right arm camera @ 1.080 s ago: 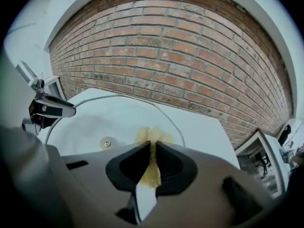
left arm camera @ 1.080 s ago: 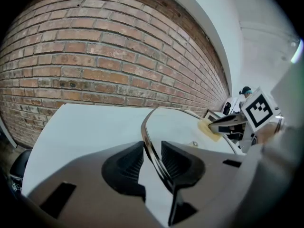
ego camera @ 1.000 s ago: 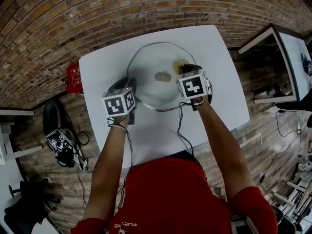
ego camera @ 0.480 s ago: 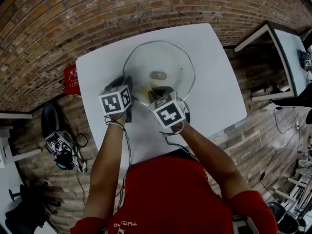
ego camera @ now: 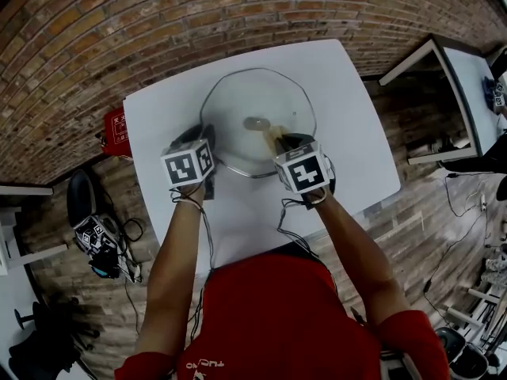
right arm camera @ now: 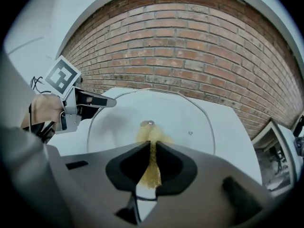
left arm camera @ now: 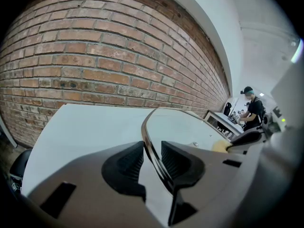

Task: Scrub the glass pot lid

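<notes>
Glass pot lid (ego camera: 252,105) rim pinched by left tool (left arm camera: 152,159); right tool (right arm camera: 153,161), pinching sponge (right arm camera: 152,136), swept rightward.

The lid (ego camera: 238,101) rests on the table (ego camera: 158,125), its edge between the left gripper's (left arm camera: 152,151) jaws. The sponge (right arm camera: 152,171) between the right gripper's (right arm camera: 152,145) jaws touches it.

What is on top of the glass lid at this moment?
A yellow sponge, pinched in the right gripper, lies on the glass lid beside its centre. The left gripper clamps the rim. The glass under the sponge is hidden.
</notes>
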Available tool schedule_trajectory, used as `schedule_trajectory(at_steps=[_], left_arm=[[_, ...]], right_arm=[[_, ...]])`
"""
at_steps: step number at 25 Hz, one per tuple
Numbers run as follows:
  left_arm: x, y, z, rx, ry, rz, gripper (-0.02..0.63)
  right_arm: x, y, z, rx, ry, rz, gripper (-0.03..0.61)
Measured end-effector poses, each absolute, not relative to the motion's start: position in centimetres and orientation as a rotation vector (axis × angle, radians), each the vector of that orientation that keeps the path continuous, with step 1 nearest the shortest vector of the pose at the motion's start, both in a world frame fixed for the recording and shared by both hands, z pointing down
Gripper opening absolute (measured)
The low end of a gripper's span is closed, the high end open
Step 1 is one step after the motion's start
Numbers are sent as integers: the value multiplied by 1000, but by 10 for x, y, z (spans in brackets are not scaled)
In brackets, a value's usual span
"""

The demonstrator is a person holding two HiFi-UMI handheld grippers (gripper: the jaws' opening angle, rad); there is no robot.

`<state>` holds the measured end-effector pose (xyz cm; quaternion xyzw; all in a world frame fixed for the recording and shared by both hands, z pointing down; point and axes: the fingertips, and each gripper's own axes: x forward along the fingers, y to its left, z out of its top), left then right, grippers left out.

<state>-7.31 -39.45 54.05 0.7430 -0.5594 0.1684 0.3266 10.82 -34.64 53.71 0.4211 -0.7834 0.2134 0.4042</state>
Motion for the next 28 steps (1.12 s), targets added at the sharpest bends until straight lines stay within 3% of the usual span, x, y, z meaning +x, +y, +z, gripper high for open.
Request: schedule_trajectory(at_steps=[28], left_arm=[[-73, -397, 539, 1968, -1475, 451, 124]], right_arm=[[58, -436, 539, 1115, -2062, 542, 73]])
